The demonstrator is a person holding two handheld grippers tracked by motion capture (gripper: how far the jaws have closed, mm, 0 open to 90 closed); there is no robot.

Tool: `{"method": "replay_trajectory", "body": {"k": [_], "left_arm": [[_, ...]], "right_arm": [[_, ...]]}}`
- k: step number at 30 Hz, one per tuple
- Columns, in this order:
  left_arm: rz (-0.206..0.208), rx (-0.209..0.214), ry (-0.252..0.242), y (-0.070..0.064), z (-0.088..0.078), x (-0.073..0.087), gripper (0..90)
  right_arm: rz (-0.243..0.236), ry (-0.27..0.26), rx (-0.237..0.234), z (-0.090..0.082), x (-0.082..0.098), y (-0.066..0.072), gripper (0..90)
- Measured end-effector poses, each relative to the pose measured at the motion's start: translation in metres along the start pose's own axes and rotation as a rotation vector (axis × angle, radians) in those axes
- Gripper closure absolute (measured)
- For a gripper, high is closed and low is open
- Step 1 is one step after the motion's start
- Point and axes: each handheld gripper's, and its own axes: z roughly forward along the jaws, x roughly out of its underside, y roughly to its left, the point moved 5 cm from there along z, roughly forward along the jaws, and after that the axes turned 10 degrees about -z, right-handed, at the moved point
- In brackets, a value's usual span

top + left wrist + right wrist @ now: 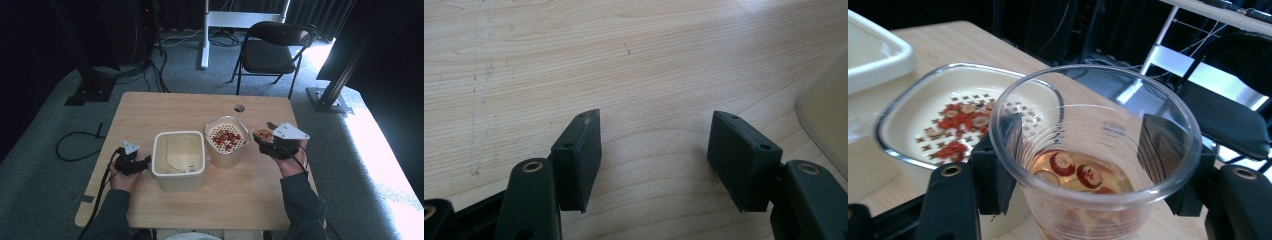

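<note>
Two claws work over a pale wood-grain bench (pixel 150 112). Largest item: a cream square tub (pixel 178 160) with rounded corners, smooth-walled. Beside it, a cream strainer bowl (pixel 226 140), its perforated floor carrying red fruit slices (pixel 225 137). The clear ribbed plastic cup (pixel 1088 165) sits between the right claw's (pixel 1083 150) pads, clamped, just beside the strainer; it holds amber liquid and red slices. Left claw (pixel 654 150) stands apart, nothing between, over bare bench near the tub. No legible writing.

Black folding chair (pixel 276 49) and white desk frame (pixel 235 20) beyond the table (pixel 165 110)
</note>
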Motion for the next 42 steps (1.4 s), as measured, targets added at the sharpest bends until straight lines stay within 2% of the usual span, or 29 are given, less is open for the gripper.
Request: {"method": "replay_trajectory", "body": {"k": [8, 9, 10, 11, 12, 20, 28, 30, 34, 38, 42], "left_arm": [[-0.001, 0.002, 0.002, 0.0, 0.0, 0.0, 39.3], [-0.001, 0.003, 0.002, 0.0, 0.0, 0.0, 39.3], [-0.001, 0.003, 0.002, 0.0, 0.0, 0.0, 39.3], [-0.001, 0.003, 0.002, 0.0, 0.0, 0.0, 39.3], [-0.001, 0.003, 0.002, 0.0, 0.0, 0.0, 39.3], [-0.003, 0.006, 0.002, 0.0, 0.0, 0.0, 39.3], [0.001, 0.005, 0.003, 0.001, 0.0, 0.0, 39.3], [0.0, 0.006, 0.005, 0.001, 0.0, 0.0, 39.3], [0.001, 0.006, 0.005, 0.0, 0.0, 0.0, 39.3], [0.0, 0.006, 0.005, 0.0, 0.0, 0.0, 39.3], [0.0, 0.007, 0.006, 0.001, 0.0, 0.0, 39.3]], "right_arm": [[-0.111, 0.074, 0.044, 0.021, -0.02, -0.005, 34.5], [-0.126, 0.086, 0.052, 0.023, -0.022, -0.005, 34.5], [-0.161, 0.103, 0.068, 0.025, -0.025, -0.004, 34.5], [-0.161, 0.103, 0.068, 0.025, -0.025, -0.004, 34.5], [-0.184, 0.116, 0.079, 0.027, -0.026, -0.003, 34.5], [-0.477, 0.243, 0.155, 0.045, -0.039, 0.014, 34.5], [-0.65, 0.304, 0.193, 0.054, -0.045, 0.024, 34.5], [-0.703, 0.321, 0.202, 0.055, -0.046, 0.028, 34.7], [-0.85, 0.365, 0.228, 0.059, -0.047, 0.035, 34.7], [-0.969, 0.408, 0.248, 0.063, -0.047, 0.042, 34.7], [-1.048, 0.417, 0.271, 0.064, -0.048, 0.047, 34.7]]}}
